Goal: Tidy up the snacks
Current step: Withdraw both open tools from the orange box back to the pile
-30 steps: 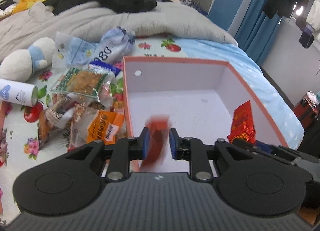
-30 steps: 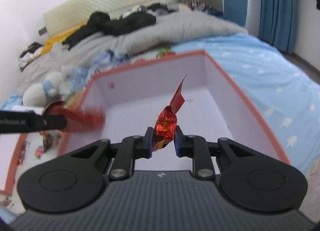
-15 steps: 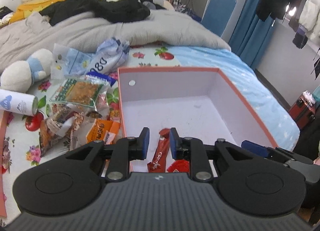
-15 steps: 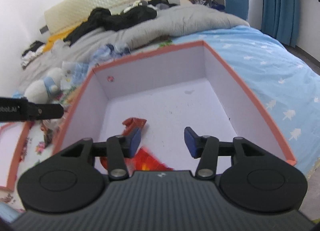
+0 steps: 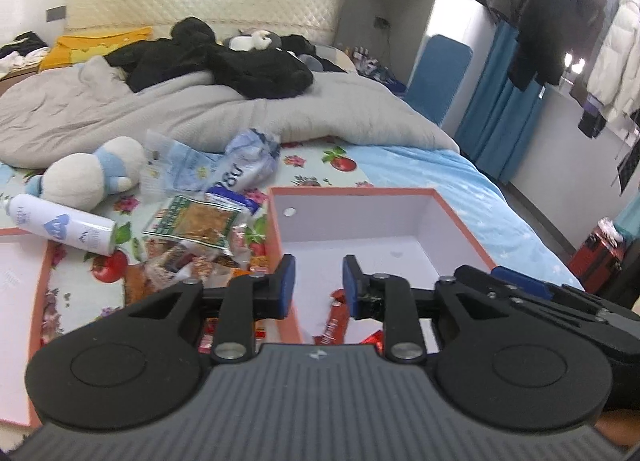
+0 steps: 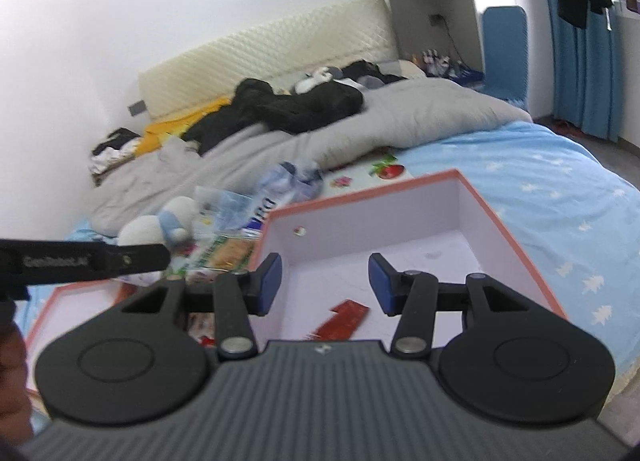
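On the floral bedsheet (image 5: pixel 312 165), I see red snack wrappers (image 6: pixel 346 319) lying in the orange-rimmed white box (image 5: pixel 452 217) beneath my empty left gripper (image 5: pixel 318 285), jaws opening, and my parted, empty right gripper (image 6: pixel 324 281).

Left gripper (image 5: pixel 318 281) opening, empty, above box (image 5: pixel 460 221), red snack packet (image 5: pixel 334 321) inside

snack pile (image 5: pixel 192 237) left of box (image 5: pixel 464 221)
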### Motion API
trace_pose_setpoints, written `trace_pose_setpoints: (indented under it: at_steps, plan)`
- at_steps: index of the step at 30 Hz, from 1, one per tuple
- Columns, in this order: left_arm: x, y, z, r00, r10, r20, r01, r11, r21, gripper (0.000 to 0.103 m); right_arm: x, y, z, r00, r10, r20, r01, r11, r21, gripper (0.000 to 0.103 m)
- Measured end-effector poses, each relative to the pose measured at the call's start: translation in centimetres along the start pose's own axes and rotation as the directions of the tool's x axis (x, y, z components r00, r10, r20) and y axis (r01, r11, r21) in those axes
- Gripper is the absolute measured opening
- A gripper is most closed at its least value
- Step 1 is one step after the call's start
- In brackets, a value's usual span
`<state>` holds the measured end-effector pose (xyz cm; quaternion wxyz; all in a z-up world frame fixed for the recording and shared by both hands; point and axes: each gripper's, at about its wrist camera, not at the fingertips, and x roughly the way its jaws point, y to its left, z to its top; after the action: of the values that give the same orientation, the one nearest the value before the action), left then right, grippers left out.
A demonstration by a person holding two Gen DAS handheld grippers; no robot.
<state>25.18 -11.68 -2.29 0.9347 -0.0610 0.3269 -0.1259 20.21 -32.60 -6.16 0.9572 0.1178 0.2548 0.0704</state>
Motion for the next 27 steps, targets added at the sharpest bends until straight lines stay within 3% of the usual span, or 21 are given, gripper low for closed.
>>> trace_pose_setpoints:
  at_steps: [13,15,27]
  plan:
    - [-5.0,5.1,-2.8,0.996,0.078,0.036,-0.077,0.996,-0.038,0.053,-1.1,5.4,-1.4,0.995,0.100,-0.005,-0.100,0.994,-0.055,0.051]
    - [-5.7,6.0,-3.3,0.995,0.092,0.042,-0.090,0.995,-0.052,0.060,-1.2,6.2,-1.8,0.995,0.103,-0.008,-0.103,0.992,-0.068,0.051]
    - [-7.6,9.9,-7.0,0.991,0.136,0.009,-0.134,0.986,-0.101,0.065,-0.9,9.8,-5.6,0.990,0.124,-0.070,-0.131,0.985,-0.113,0.051]
